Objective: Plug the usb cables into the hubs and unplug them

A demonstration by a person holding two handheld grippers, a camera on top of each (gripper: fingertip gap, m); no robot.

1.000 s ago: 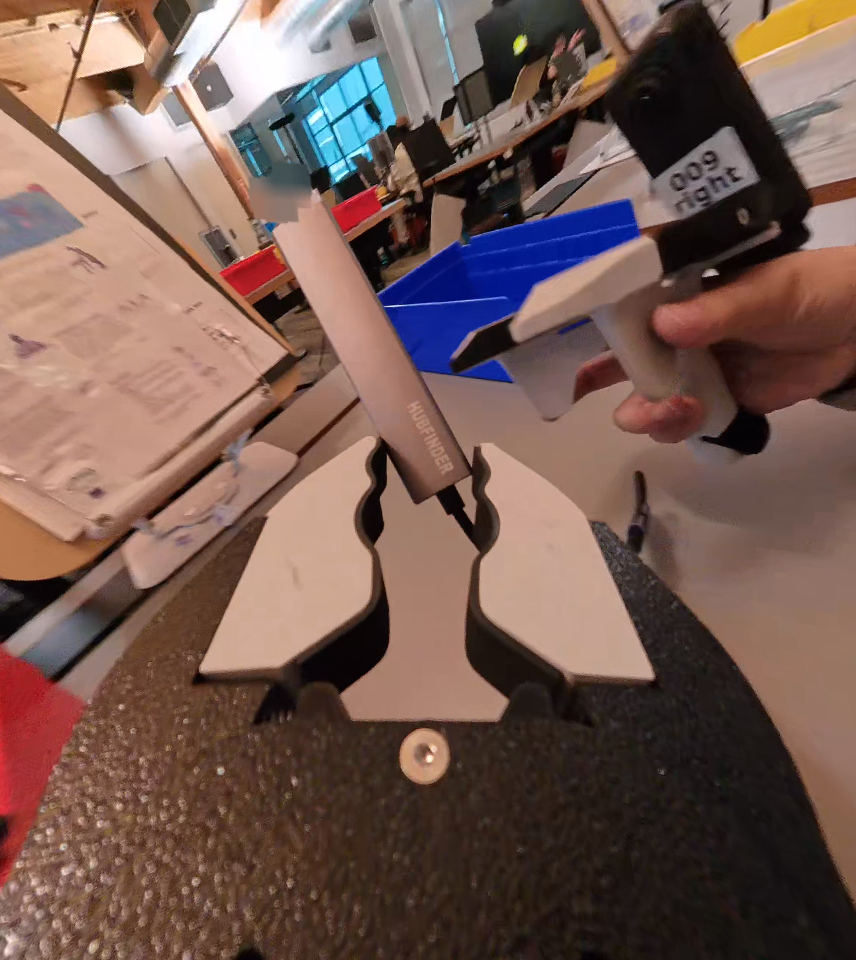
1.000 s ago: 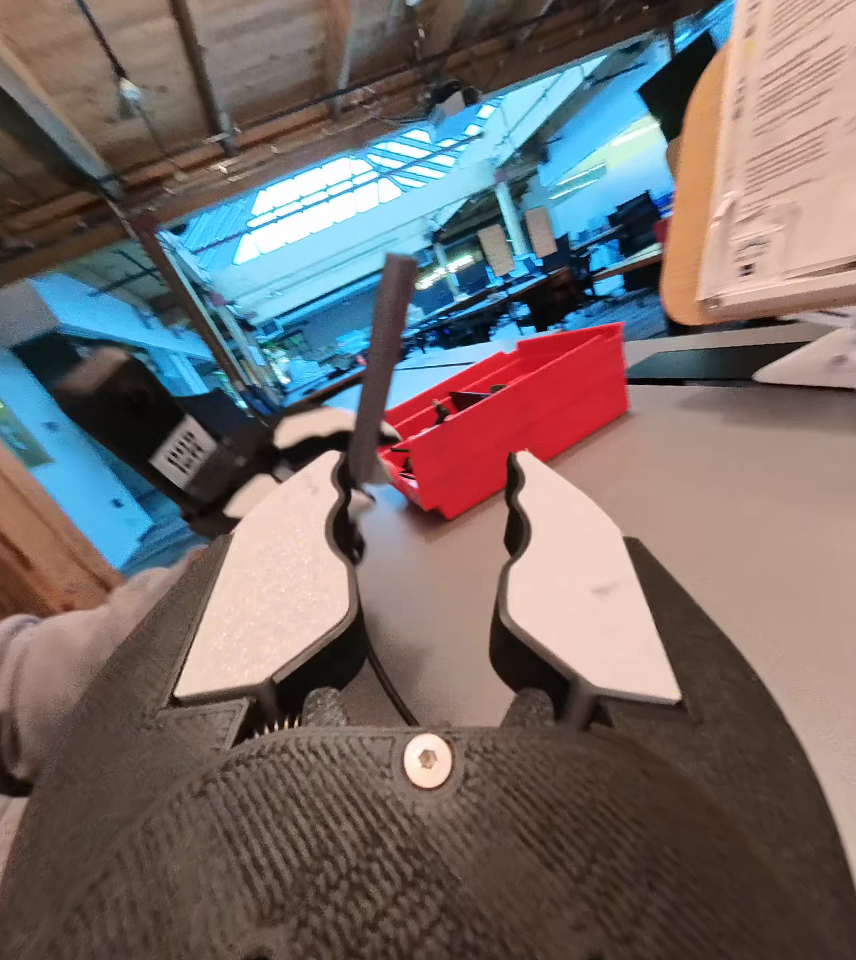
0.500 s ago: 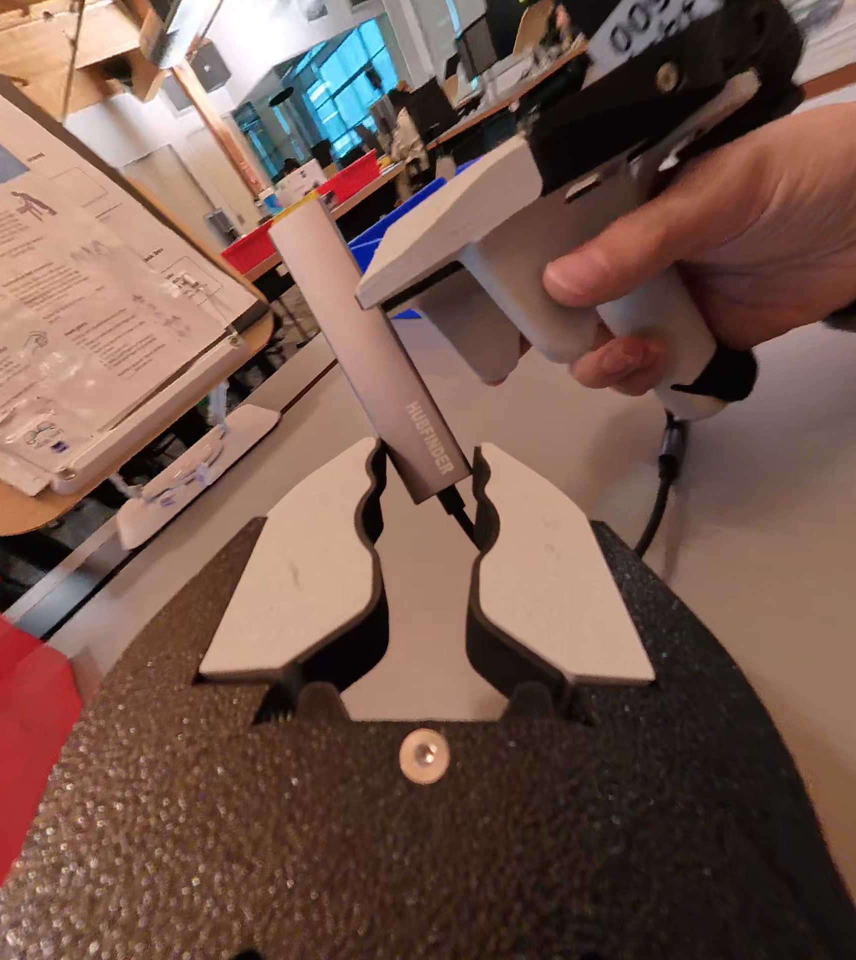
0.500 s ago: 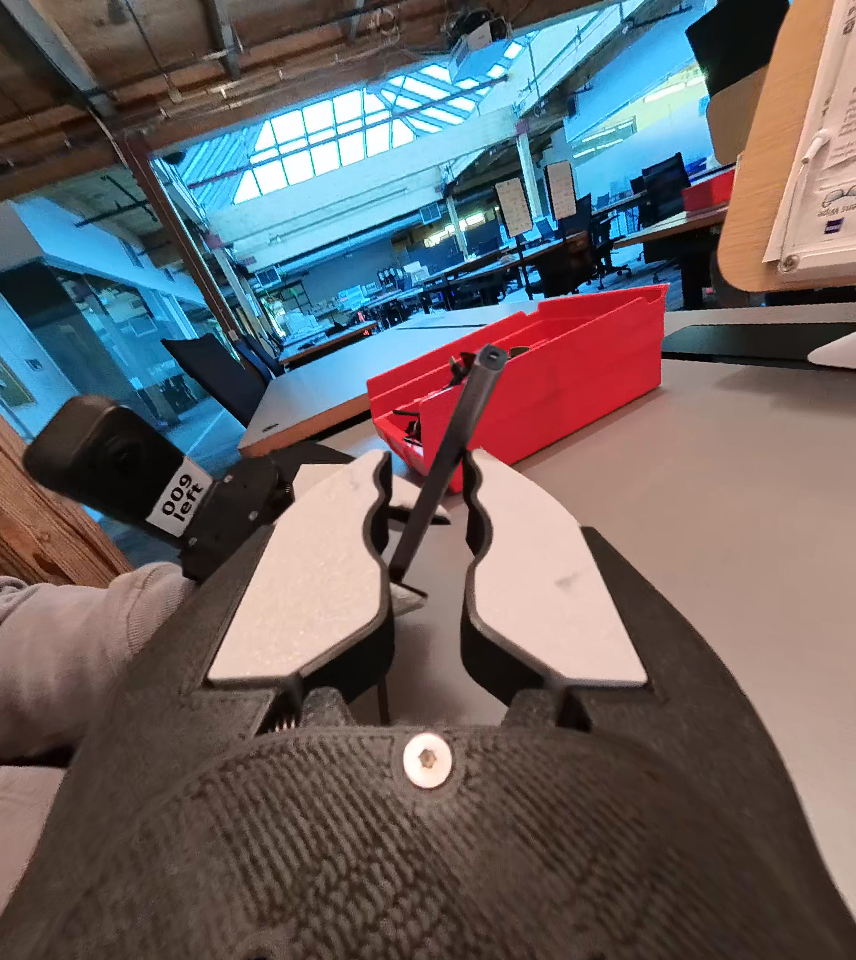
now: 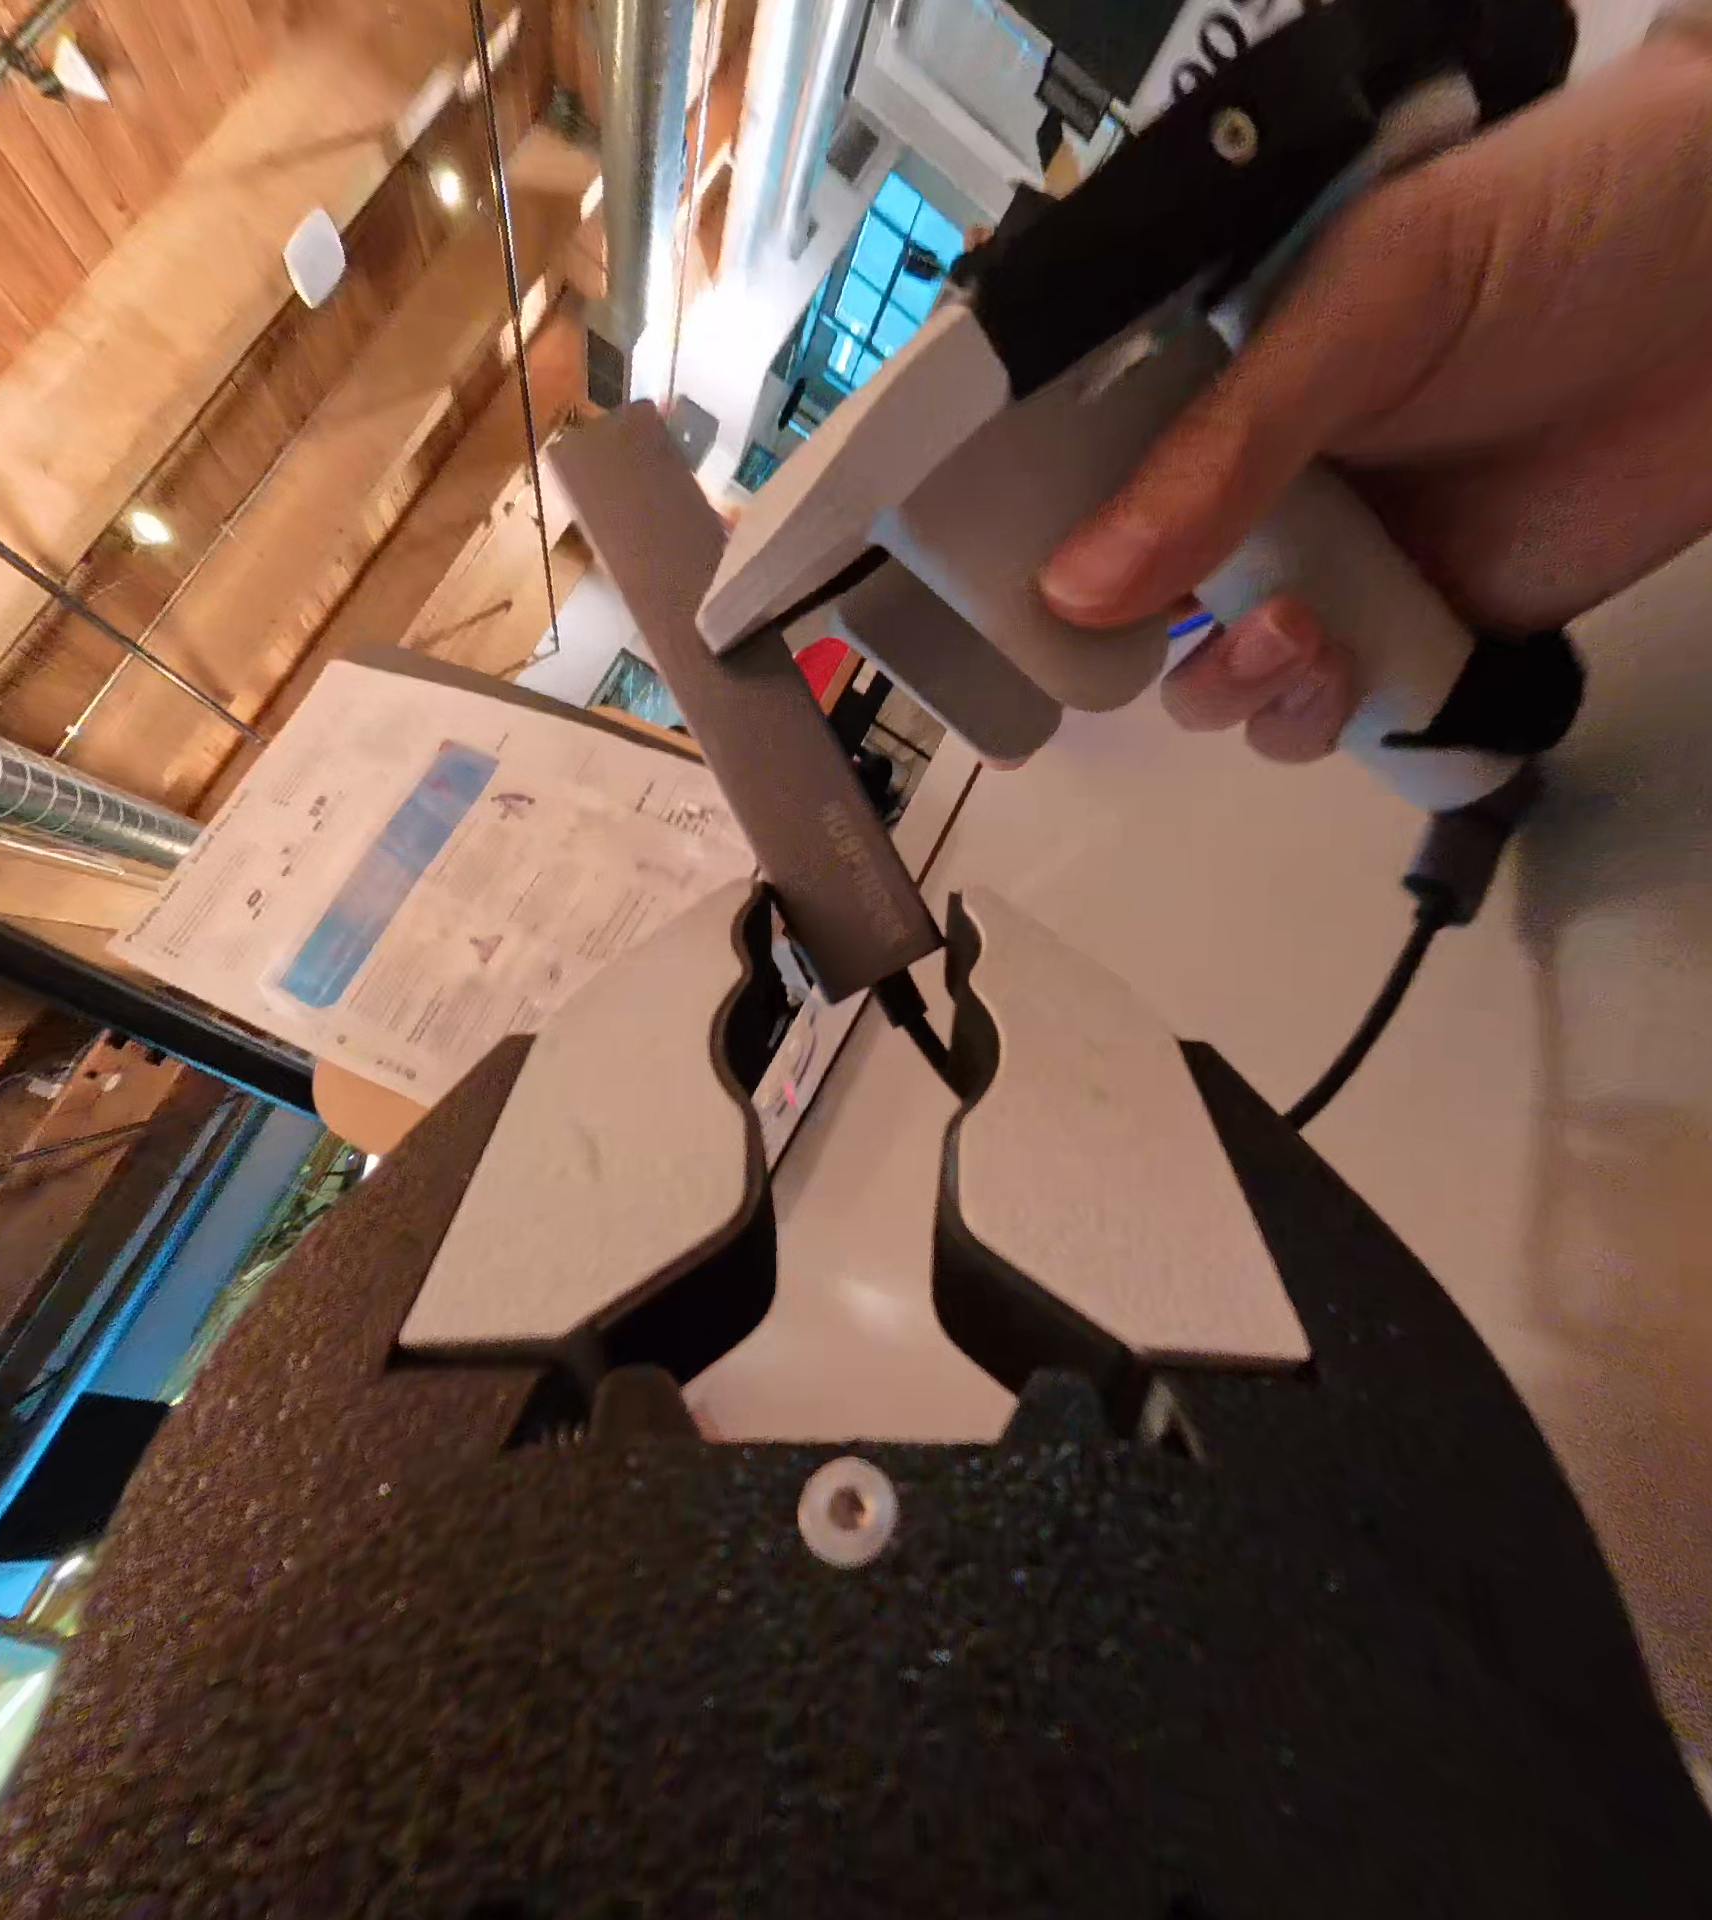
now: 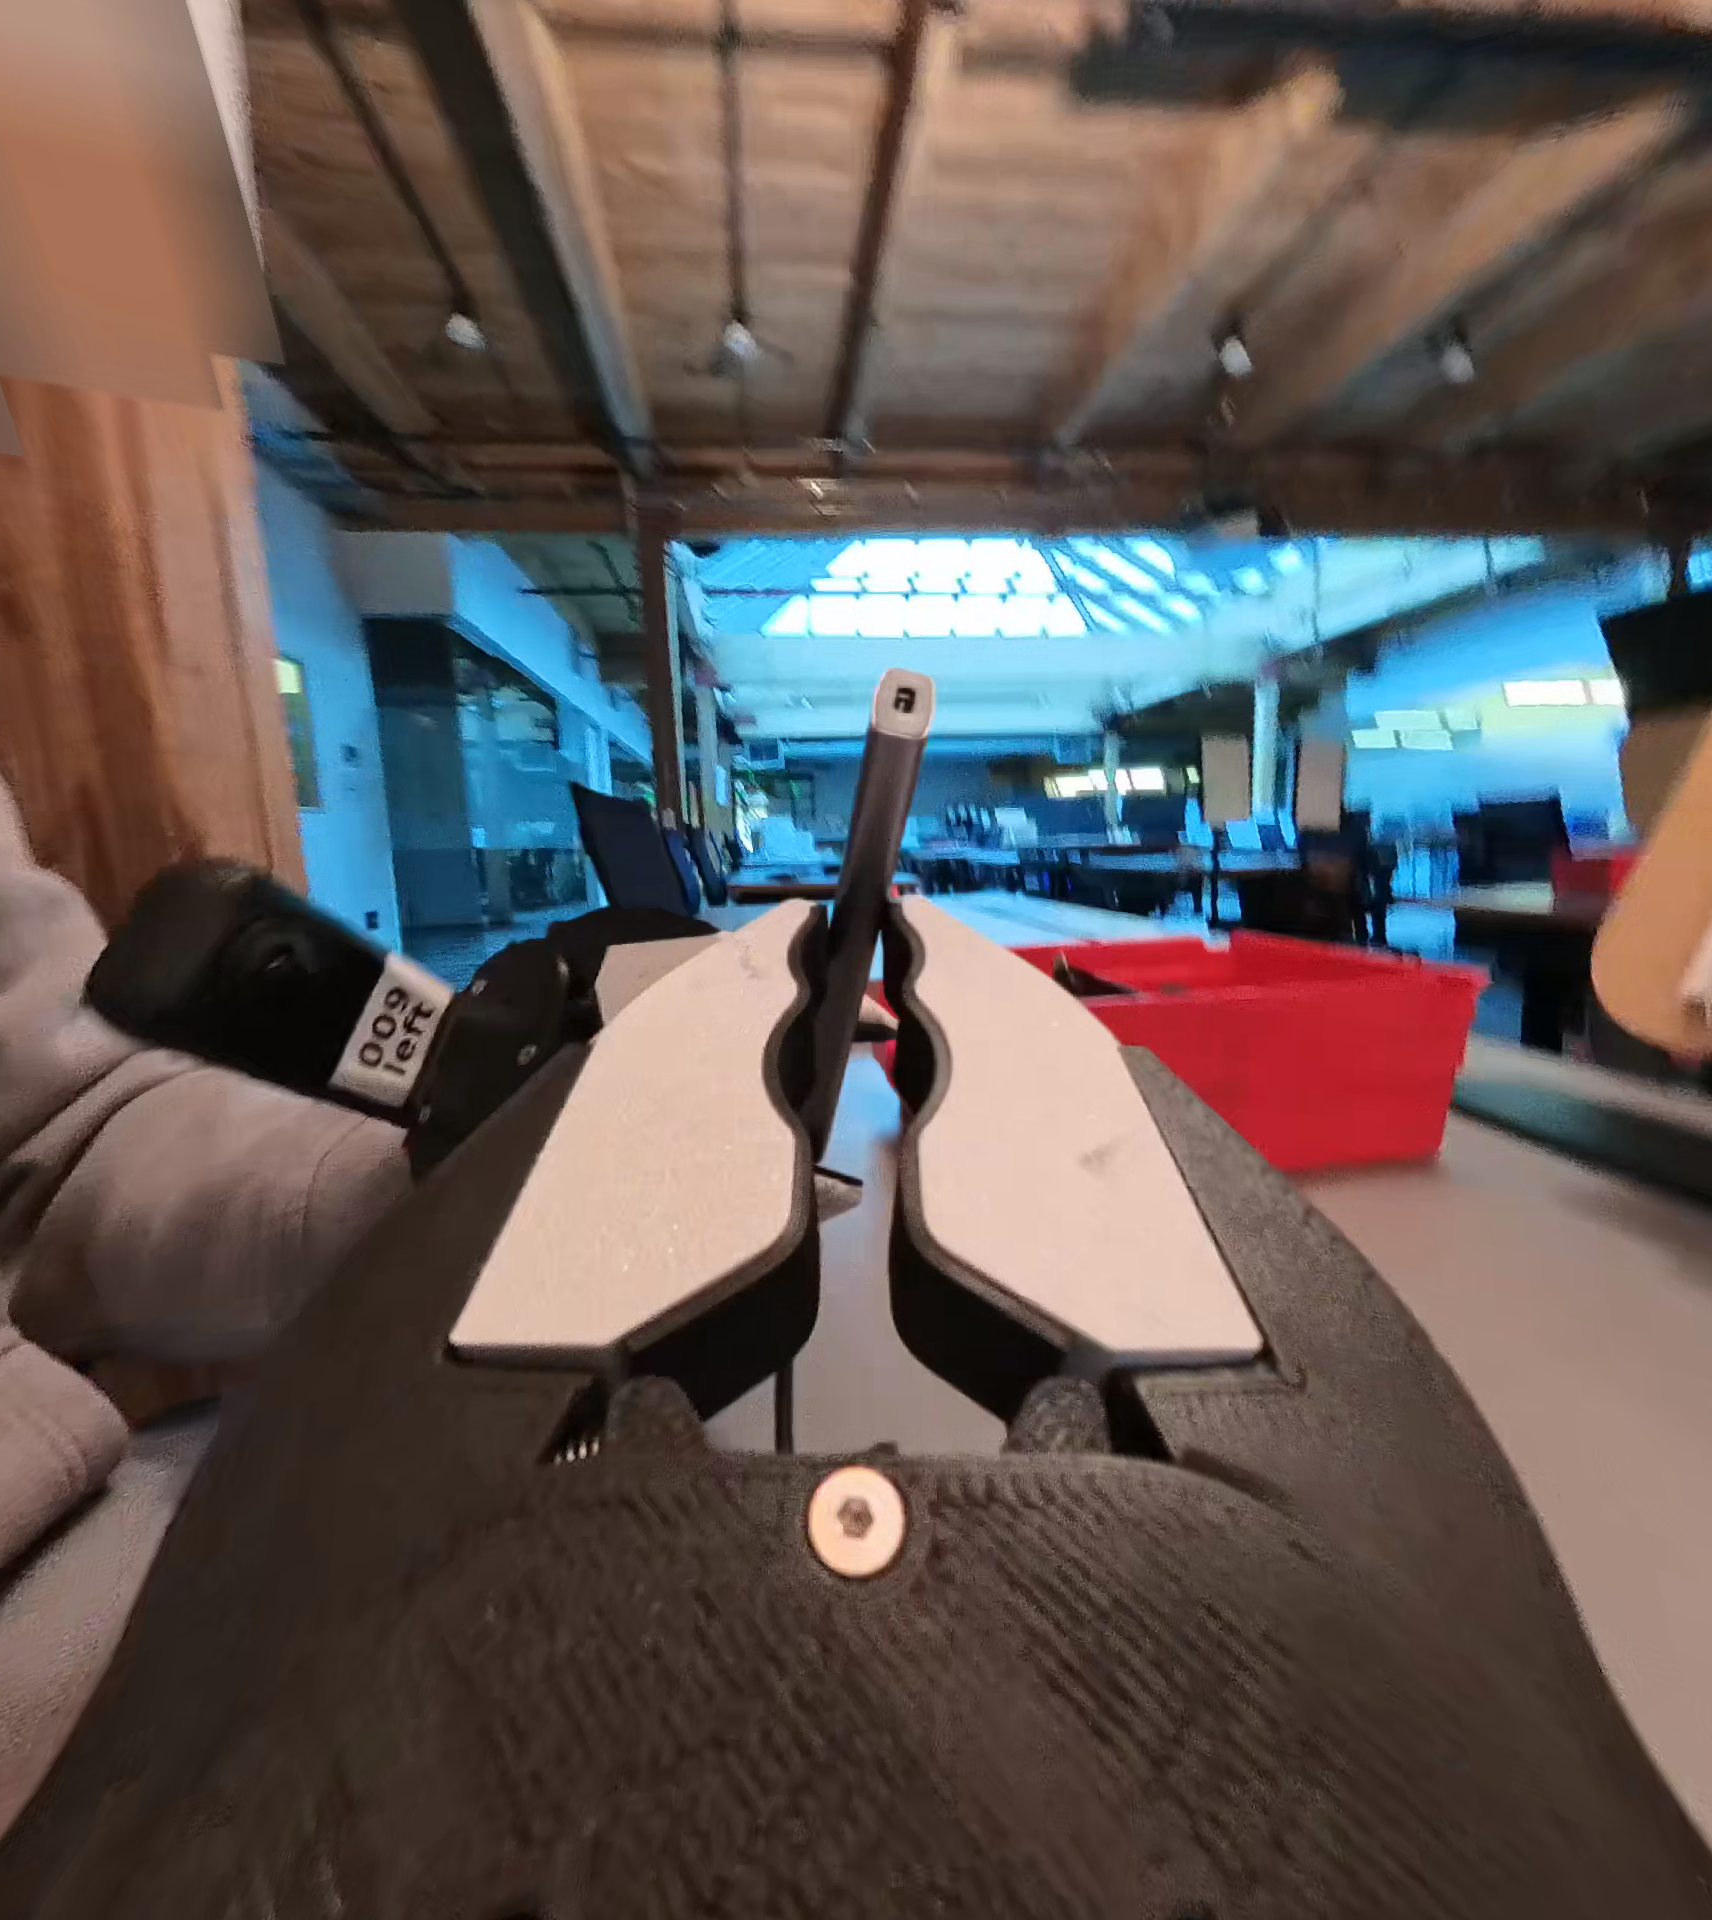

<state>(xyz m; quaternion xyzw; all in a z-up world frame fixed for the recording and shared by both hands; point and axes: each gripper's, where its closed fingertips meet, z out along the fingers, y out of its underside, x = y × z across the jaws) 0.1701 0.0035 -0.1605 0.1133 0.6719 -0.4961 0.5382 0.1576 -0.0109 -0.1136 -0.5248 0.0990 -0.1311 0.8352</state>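
A slim grey USB hub (image 5: pixel 810 821) stands tilted, its top leaning up and to the left. My left gripper (image 5: pixel 857 904) is shut on its lower end, where the hub's own thin black cable (image 5: pixel 909 1023) comes out. The right gripper reaches in from the right, and its upper finger (image 5: pixel 862 457) lies against the hub's middle. In the right wrist view my right gripper (image 6: pixel 854 914) is shut on the hub (image 6: pixel 883 790), seen edge-on, with a port in its top end. A black cable plug (image 5: pixel 1444 873) hangs below the right hand.
A red bin (image 6: pixel 1278 1049) sits on the grey table (image 6: pixel 1558 1351) behind the hub. A tilted board with a printed sheet (image 5: pixel 436 862) stands at the table's edge. The left gripper's black body (image 6: pixel 509 1008) and a grey sleeve (image 6: pixel 104 1195) fill the left. About 5 cm separates my left fingertips from my right.
The right gripper has moved onto the hub and closed on its middle. The left gripper, still gripping the hub's lower end, has tilted upward, so the ceiling now shows.
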